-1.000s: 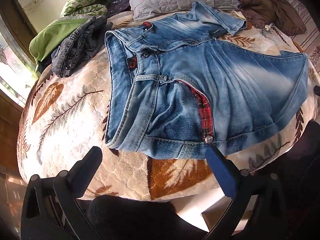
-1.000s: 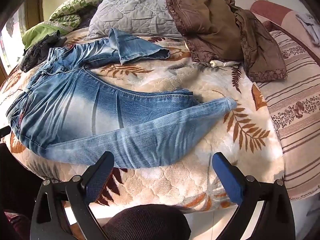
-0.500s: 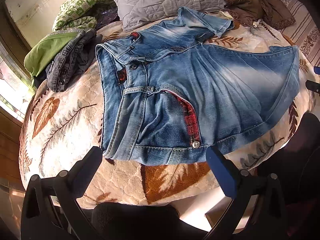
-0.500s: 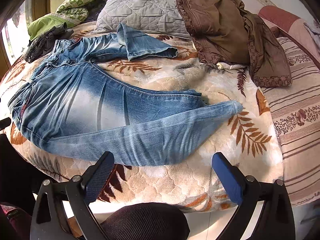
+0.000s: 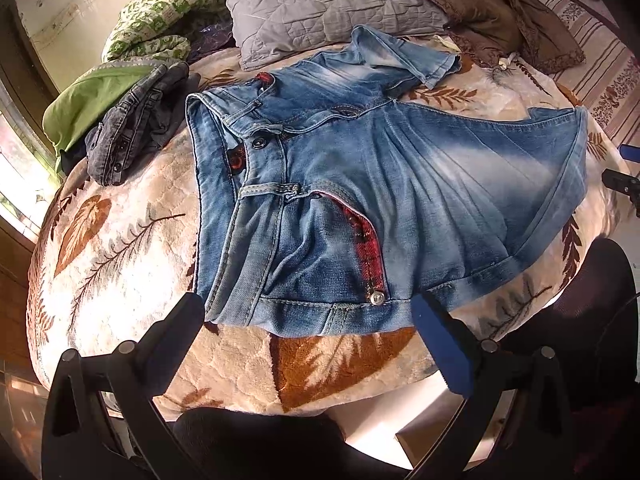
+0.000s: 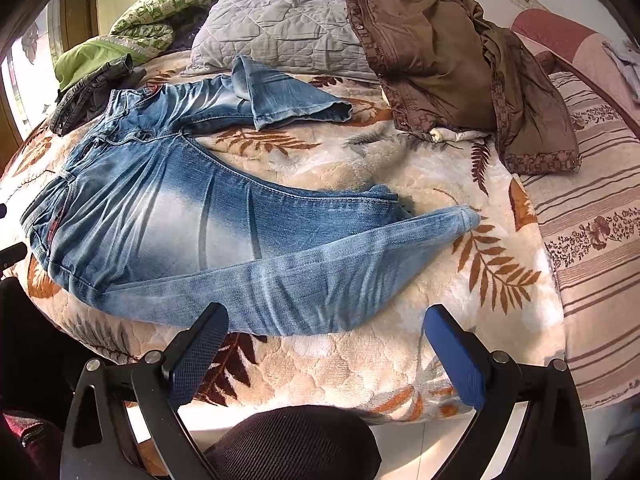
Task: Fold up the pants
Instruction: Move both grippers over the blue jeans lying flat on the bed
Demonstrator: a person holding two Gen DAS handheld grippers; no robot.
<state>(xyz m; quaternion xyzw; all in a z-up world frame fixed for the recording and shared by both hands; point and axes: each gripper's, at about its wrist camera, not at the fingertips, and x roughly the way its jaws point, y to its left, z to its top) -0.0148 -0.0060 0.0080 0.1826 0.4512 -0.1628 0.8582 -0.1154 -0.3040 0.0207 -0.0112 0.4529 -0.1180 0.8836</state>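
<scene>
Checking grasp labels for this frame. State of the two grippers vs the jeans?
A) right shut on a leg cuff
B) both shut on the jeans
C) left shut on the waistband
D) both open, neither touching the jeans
D: the left gripper and the right gripper both show their fingers spread wide with nothing between them, and the blue jeans lie loose on the leaf-print blanket.

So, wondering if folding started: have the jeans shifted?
No. The jeans lie unmoved: the leg tip still meets the same orange leaf on the blanket.
</scene>
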